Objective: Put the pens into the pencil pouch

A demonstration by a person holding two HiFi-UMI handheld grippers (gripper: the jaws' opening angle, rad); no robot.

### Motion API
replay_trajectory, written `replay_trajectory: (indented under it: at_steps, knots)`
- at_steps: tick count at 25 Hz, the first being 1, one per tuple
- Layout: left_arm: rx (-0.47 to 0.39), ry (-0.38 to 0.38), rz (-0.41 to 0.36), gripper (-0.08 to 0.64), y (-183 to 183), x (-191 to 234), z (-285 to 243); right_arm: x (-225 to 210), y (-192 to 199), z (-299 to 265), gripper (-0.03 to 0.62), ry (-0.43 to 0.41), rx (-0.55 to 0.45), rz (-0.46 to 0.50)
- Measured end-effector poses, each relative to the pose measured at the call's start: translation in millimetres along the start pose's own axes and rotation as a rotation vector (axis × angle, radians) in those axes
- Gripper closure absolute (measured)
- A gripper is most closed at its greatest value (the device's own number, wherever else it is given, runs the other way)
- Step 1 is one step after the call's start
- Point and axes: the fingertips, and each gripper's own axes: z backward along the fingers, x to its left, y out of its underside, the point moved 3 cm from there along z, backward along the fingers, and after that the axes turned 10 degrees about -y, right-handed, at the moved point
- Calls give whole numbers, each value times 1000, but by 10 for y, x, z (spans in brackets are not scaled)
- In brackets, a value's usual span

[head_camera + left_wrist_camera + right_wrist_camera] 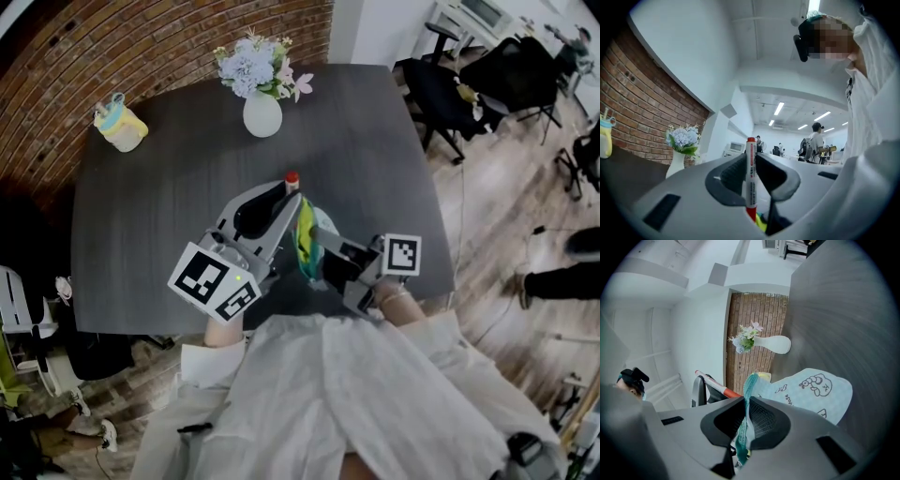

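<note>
Plastic-bodied and rigid, the pen (750, 183) is sitting crosswise between the jaws of the left gripper (751, 161). That gripper is clamping it at mid-barrel at a narrow opening, with the red cap standing above the pads and the red tail showing below them. Judged from its build, the pen is light and stiff but smooth, so it is likely to pivot or slip if taken near either end; the mid-barrel hold is the correct one. The right gripper (746, 405) is pinching the teal zipper edge (750, 383) of the pencil pouch (813, 390), with its jaws almost together on the fabric. The pouch looks thin, soft and limp: it is hanging from the held edge above the table (159, 197) and is offering no firm mouth, so it is best taken at the zipper band, close to the opening. In the head view both grippers are pointing roughly level over the near edge of the table, side by side, with the pouch hanging between them and the pen just beside it. Whether the zipper is standing open cannot be told.
</note>
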Motion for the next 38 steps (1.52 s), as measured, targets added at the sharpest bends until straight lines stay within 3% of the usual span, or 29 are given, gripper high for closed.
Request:
replay_trajectory:
  at_steps: [3,7,14,26,38]
  knots:
    - [-70,29,43,491,-90,-33,-28,-2,-39,17,561,8,-13,-5]
    - [-94,71,52,491,-28,-107,-74,6,-67,37,561,0,-30,-4]
    - [-29,52,57,491,236,-97,-93,-6,-92,67,561,2,-47,-7]
    - [81,33,-57,491,542,-95,-59,-16,-120,97,561,-9,-69,-16]
    - [99,4,-18,491,606,-3,10,-15,-120,107,561,-10,-68,-15]
